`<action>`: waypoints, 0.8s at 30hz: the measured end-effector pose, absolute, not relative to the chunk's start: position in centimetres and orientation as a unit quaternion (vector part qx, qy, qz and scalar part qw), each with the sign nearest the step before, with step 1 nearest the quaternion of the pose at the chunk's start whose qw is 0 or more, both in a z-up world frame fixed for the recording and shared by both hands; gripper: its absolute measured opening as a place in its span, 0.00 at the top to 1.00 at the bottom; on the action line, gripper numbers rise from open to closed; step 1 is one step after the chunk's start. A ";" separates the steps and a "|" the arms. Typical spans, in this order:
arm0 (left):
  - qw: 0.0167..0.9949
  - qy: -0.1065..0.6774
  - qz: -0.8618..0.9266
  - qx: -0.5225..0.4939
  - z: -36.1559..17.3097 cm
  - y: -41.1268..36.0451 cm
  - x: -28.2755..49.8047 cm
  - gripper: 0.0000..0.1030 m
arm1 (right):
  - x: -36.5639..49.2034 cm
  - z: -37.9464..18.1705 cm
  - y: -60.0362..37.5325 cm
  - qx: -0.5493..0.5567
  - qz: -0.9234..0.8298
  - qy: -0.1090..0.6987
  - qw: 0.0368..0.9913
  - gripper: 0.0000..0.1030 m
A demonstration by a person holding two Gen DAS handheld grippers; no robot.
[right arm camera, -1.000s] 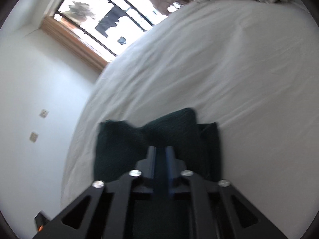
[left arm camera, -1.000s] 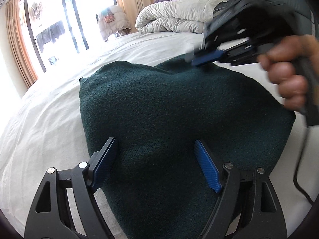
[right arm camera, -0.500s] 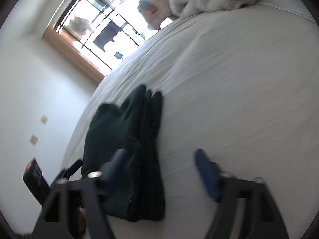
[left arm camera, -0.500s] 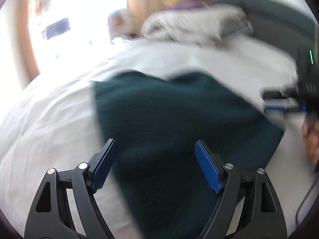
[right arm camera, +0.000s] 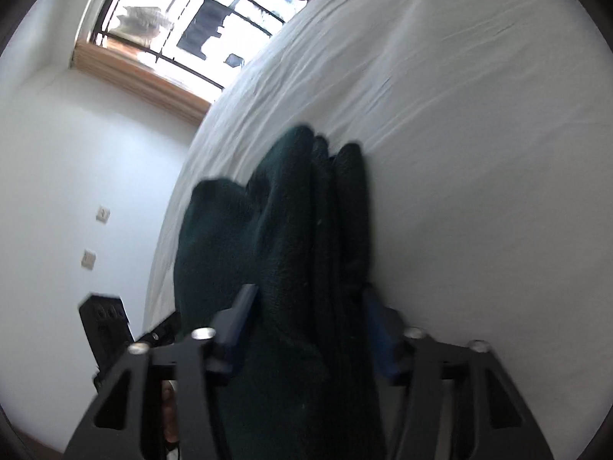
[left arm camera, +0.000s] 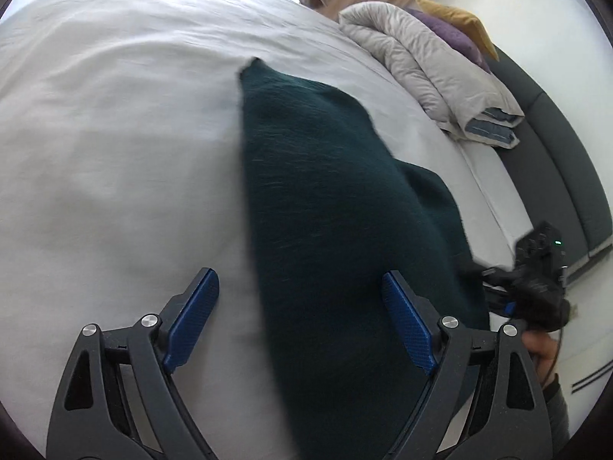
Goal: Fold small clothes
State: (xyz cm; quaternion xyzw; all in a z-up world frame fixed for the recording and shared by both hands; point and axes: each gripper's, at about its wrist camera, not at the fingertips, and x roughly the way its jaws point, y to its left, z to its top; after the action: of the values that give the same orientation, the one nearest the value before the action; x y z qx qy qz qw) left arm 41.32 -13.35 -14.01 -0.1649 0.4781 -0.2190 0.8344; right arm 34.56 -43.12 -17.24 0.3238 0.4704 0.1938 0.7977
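A dark green knit garment [left arm camera: 329, 207] lies folded in several layers on the white bed sheet [left arm camera: 115, 134]. My left gripper [left arm camera: 302, 322] is open above its near end, one finger over the sheet and one over the cloth. In the right wrist view the folded garment [right arm camera: 291, 237] runs between the fingers of my right gripper [right arm camera: 306, 318], which straddle its stacked edge with the jaws partly apart. The right gripper [left arm camera: 532, 287] also shows in the left wrist view at the garment's right edge, held by a hand.
A folded grey duvet [left arm camera: 433, 76] with purple and yellow pillows [left arm camera: 456, 27] lies at the head of the bed by a dark headboard [left arm camera: 555, 153]. A window [right arm camera: 199, 34] and a white wall [right arm camera: 76, 176] stand beyond the bed's edge.
My right gripper let go of the garment, opened wide, then moved in around the folded edge with narrower jaws. My left gripper stayed open and swung left, so the garment sits more to its right.
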 end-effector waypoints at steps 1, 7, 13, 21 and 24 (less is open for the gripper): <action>0.832 0.482 -0.224 -0.157 -14.1 -14.1 41.5 0.26 | 34.1 -17.0 -43.4 0.320 0.190 0.471 0.800 0.61; 0.830 0.486 -0.234 -0.142 -13.3 -15.5 41.5 0.59 | 31.7 -13.6 -40.7 0.238 0.149 0.467 0.839 0.73; 0.848 0.453 -0.240 -0.132 -8.4 -13.0 36.7 0.65 | 26.2 -6.8 -34.3 0.146 0.172 0.423 0.878 0.74; 0.881 0.420 -0.202 -0.082 -1.9 -2.6 27.6 0.65 | 18.5 -4.2 -26.7 0.167 0.263 0.404 0.860 0.75; 0.883 0.425 -0.182 -0.083 -2.0 1.3 24.8 0.65 | 17.0 -4.9 -23.0 0.184 0.281 0.416 0.845 0.75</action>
State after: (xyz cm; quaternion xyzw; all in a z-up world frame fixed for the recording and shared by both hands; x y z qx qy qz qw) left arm 24.82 1.28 -1.97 -0.0834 0.4250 -0.1821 0.8828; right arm 17.00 -23.00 -4.91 0.1840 0.4164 0.2806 0.8450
